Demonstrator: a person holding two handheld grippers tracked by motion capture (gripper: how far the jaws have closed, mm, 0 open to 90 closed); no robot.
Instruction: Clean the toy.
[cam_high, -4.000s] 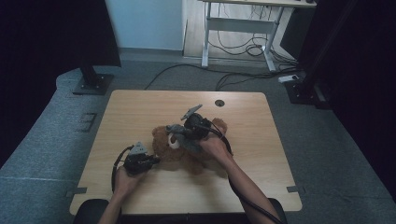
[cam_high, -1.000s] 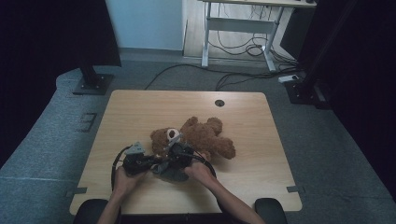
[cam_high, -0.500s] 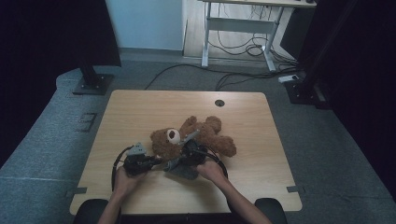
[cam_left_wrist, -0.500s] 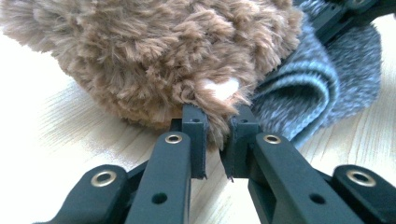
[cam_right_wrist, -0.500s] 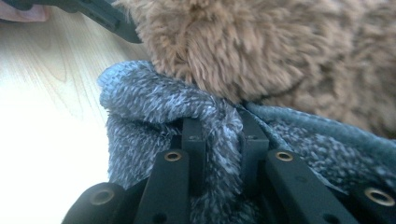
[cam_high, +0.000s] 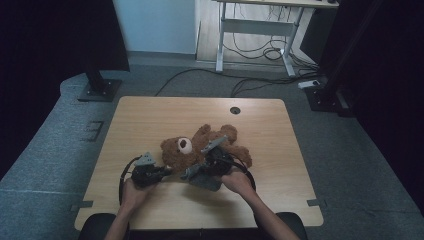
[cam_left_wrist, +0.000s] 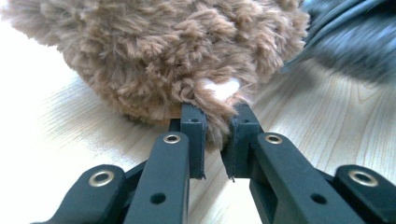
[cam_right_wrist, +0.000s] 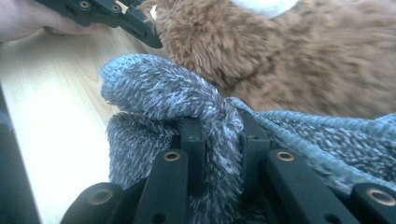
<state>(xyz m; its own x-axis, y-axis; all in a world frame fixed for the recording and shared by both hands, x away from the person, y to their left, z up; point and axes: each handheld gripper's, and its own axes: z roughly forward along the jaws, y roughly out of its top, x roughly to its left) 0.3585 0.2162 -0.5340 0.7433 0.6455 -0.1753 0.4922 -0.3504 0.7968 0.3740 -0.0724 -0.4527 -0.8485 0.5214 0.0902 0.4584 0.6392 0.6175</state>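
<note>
A: At the near middle of the wooden table (cam_high: 150, 120), my left gripper (cam_left_wrist: 215, 135) is nearly closed on a tuft of the brown teddy bear (cam_high: 200, 147), which lies on its back. My right gripper (cam_right_wrist: 222, 140) is clamped on a fold of the grey knitted cloth (cam_right_wrist: 154, 88), held against the bear's side.

B: The risk?

A: The fur pinch is shallow; a pull on the cloth could slip it free, and the bear would drag with the cloth.
</note>
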